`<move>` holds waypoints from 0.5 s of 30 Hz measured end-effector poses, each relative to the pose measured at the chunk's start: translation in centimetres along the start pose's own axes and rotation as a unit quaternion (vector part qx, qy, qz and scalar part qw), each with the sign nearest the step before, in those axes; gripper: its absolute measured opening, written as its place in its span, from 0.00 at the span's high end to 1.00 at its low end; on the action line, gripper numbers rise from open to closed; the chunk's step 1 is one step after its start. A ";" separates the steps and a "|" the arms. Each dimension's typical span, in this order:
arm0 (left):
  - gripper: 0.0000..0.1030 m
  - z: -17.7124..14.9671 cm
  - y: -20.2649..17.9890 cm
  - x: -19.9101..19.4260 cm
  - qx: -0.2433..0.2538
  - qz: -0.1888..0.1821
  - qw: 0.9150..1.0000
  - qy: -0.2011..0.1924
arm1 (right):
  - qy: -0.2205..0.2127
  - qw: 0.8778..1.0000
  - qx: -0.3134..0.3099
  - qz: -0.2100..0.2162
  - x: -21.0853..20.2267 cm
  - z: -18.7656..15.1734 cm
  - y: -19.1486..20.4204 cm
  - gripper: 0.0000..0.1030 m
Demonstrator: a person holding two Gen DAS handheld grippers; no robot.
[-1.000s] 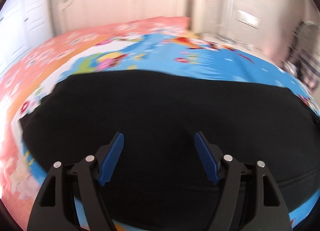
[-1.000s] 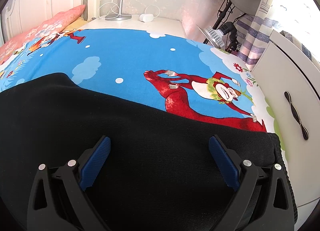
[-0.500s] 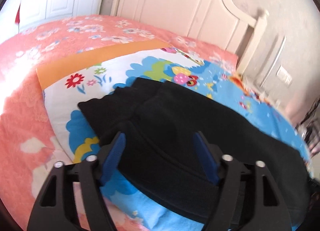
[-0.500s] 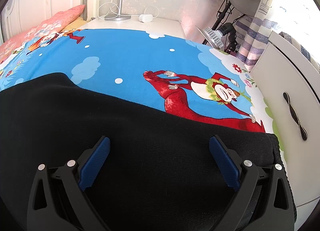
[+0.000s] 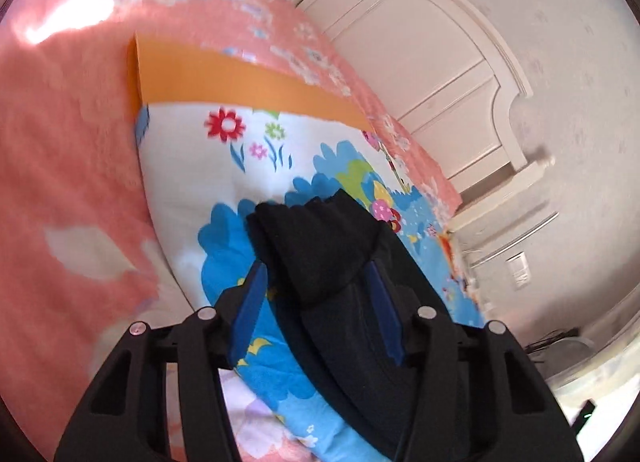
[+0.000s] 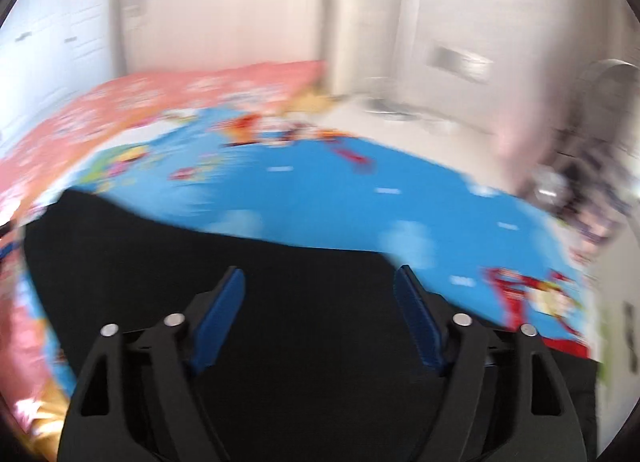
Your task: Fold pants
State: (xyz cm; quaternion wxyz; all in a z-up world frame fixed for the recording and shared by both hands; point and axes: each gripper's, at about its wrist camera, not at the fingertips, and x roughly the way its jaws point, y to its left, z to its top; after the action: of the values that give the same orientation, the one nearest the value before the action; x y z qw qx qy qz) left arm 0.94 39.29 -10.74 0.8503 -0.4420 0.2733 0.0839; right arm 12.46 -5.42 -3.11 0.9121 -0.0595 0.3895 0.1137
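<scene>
As seen along the left gripper (image 5: 316, 274), its two blue-padded fingers (image 5: 249, 304) stand apart, with a strip of black pants (image 5: 320, 246) running up between them; whether the pads touch the cloth cannot be told. The pants are plain black, matte and soft-looking, with a thicker fold lying over a flatter layer and a gathered, puckered end at the far tip. They lie on a cartoon-print blanket (image 5: 256, 150) of blue, white and green with red flowers, edged by an orange band (image 5: 224, 78). Beyond and around the blanket spreads a pink floral bedspread (image 5: 60, 166), and farthest off stands a white panelled headboard (image 5: 440, 62) against a pale wall.

Along the right gripper (image 6: 320, 282), the fingers (image 6: 222, 314) are likewise spread wide, poised over a broad flat expanse of the same black pants (image 6: 304, 294), which fills the lower frame without visible seams or creases. Past the garment's far edge the blue blanket (image 6: 320, 198) continues, then the pink bedspread (image 6: 160, 102) and the white headboard (image 6: 224, 14). This view is motion-blurred, so finer detail cannot be read.
</scene>
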 end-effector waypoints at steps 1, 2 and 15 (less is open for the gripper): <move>0.50 0.3 0.5 0.4 -0.015 -0.006 1.000 0.010 | 0.009 1.000 -0.002 0.023 0.9 0.2 1.4 0.41; 0.50 0.5 1.0 0.8 -0.030 -0.018 0.999 0.021 | 0.019 0.998 -0.004 0.054 2.1 0.5 3.4 0.45; 0.49 3.3 3.2 5.4 -0.082 -0.046 0.992 0.087 | 0.076 0.995 -0.048 0.046 11.0 0.8 10.8 0.71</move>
State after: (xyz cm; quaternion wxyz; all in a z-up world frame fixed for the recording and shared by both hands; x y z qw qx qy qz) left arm 5.54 43.27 -14.37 0.7869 -0.5282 0.3177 0.0283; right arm 17.65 6.95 -10.79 0.8697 -0.0935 0.4543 0.1688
